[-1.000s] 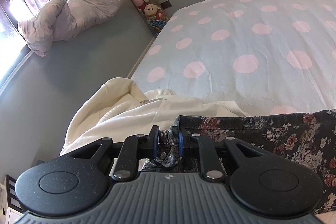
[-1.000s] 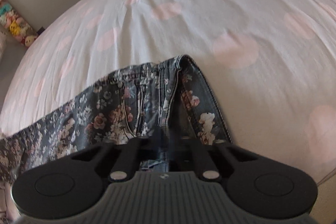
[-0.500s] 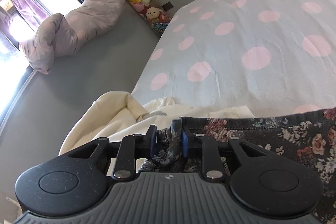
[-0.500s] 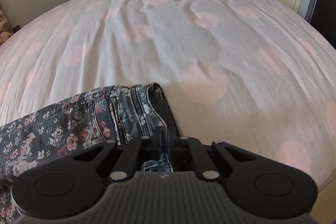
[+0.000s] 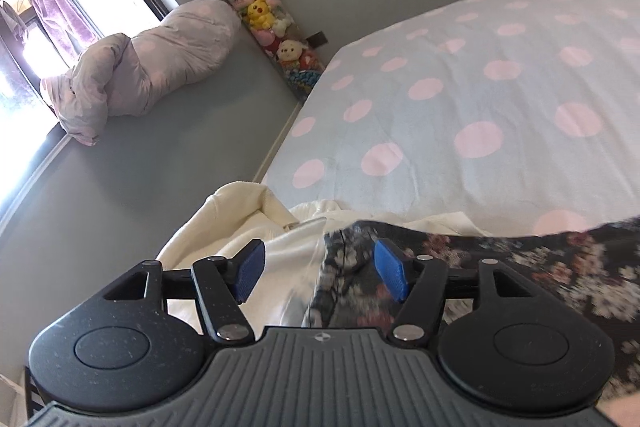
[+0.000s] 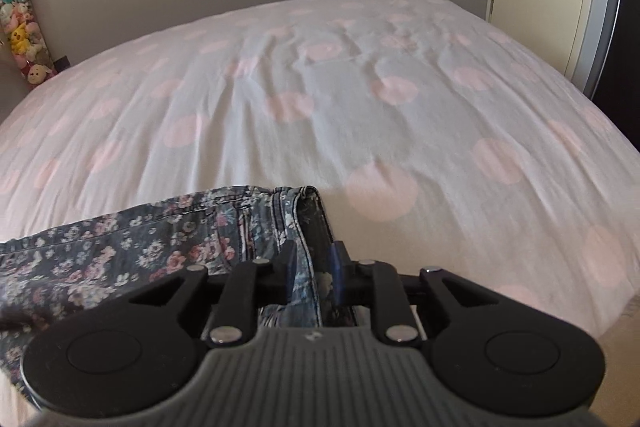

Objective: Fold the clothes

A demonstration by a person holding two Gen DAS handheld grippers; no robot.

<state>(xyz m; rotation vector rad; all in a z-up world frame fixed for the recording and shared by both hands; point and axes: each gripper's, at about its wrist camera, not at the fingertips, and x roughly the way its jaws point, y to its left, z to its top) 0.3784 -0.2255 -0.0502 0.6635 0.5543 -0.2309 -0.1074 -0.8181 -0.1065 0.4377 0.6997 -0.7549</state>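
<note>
Jaws apart on left gripper (image 5: pixel 320 269) and right gripper (image 6: pixel 314 269); dark floral denim trousers (image 6: pixel 160 251) lie freed along polka-dot bedsheet (image 6: pixel 320 87) edge, seemingly laid out for folding

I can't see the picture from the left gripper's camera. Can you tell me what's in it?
The left gripper is open, with its blue pads spread apart around the edge of dark flowery pants. The pants lie partly over a cream garment at the edge of a bed with pink dots. Behind, a tall tube of stuffed toys stands by the wall.
</note>
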